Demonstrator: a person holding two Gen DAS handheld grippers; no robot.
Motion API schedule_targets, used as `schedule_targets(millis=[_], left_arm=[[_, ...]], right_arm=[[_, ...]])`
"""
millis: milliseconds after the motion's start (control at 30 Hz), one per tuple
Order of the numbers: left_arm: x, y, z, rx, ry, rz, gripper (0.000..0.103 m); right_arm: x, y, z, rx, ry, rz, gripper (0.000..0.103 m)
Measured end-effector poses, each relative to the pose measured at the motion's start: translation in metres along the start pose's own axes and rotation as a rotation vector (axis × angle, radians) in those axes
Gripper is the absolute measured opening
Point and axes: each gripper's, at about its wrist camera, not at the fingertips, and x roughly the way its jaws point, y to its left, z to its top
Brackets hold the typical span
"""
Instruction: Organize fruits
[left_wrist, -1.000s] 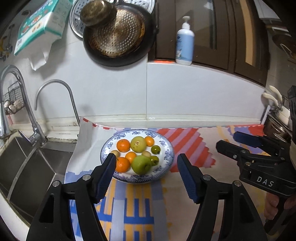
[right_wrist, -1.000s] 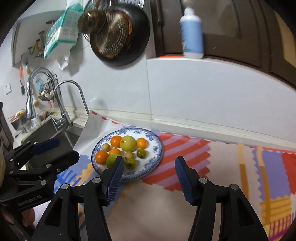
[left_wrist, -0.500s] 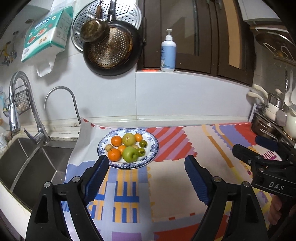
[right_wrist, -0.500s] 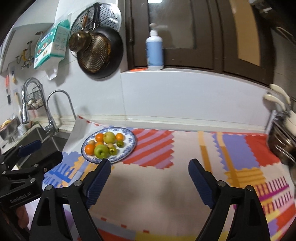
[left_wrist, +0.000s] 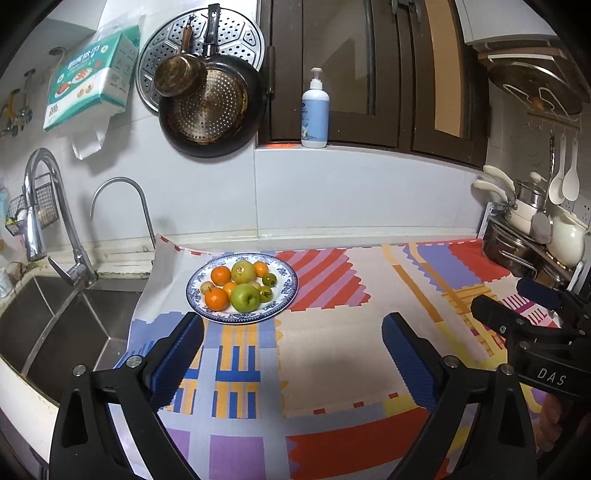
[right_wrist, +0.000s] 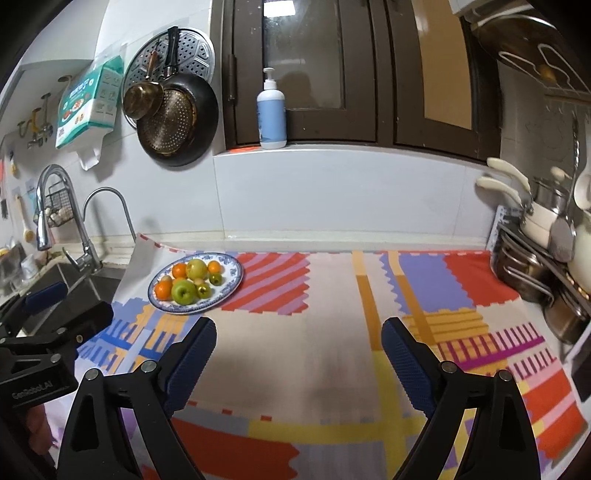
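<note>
Presently, left wrist view: left gripper (left_wrist: 291, 343) empty, jaws just widened, well short of plate (left_wrist: 284, 295) of fruits (left_wrist: 242, 288) on desk (left_wrist: 332, 350). Right wrist view: right gripper (right_wrist: 299, 350) likewise spread, empty. Sorting seemingly finished; next calls for nothing but retreat.

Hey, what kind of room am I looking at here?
Most likely a home kitchen: a steel sink with a faucet, pans hanging on the tiled wall, and a plate of fruit.

the right gripper (right_wrist: 298, 350) hangs over the patterned surface (right_wrist: 332, 332), jaws wide and empty, the fruit plate (right_wrist: 232, 277) far left.
</note>
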Motion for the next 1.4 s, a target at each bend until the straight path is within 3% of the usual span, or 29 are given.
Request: schedule_targets(millis=[1400], left_arm=[[-0.015,-0.004,-0.006,-0.02,-0.012,0.004,0.1]], right_arm=[[-0.022,0.0,-0.004,-0.021,-0.027,-0.017,0.092]])
